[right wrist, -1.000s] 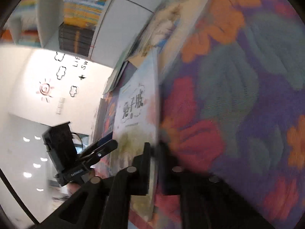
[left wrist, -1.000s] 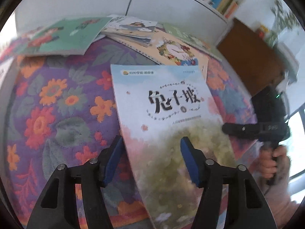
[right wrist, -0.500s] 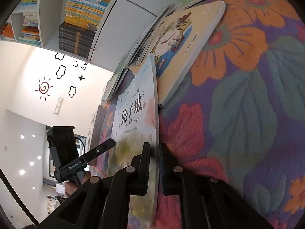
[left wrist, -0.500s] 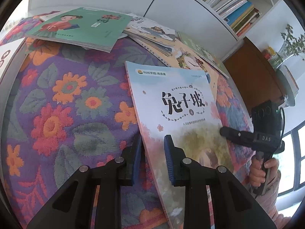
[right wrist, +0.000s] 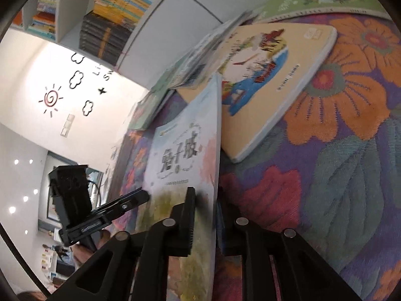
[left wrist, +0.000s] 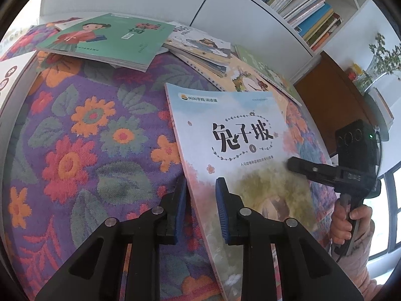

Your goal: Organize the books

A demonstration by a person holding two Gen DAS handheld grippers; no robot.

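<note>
Two grippers on one pale-blue book (left wrist: pixel 235 135), tilted up off the floral cloth (left wrist: pixel 82 135).
Left gripper (left wrist: pixel 200 209) angled down, jaws clamped on the book's left edge. Right gripper (right wrist: pixel 204 217) has just been easing open, right edge between its pads; contact unclear. Hand (left wrist: pixel 347 222) on its grip. Beyond: green book (left wrist: pixel 110 41), tan book (right wrist: pixel 270 95) close by; bare cloth left.

A purple flowered cloth (left wrist: pixel 95 130) covers the surface; a potted plant (left wrist: pixel 383 57) (leafy, green) stands beside a brown cabinet (left wrist: pixel 333 105).
</note>
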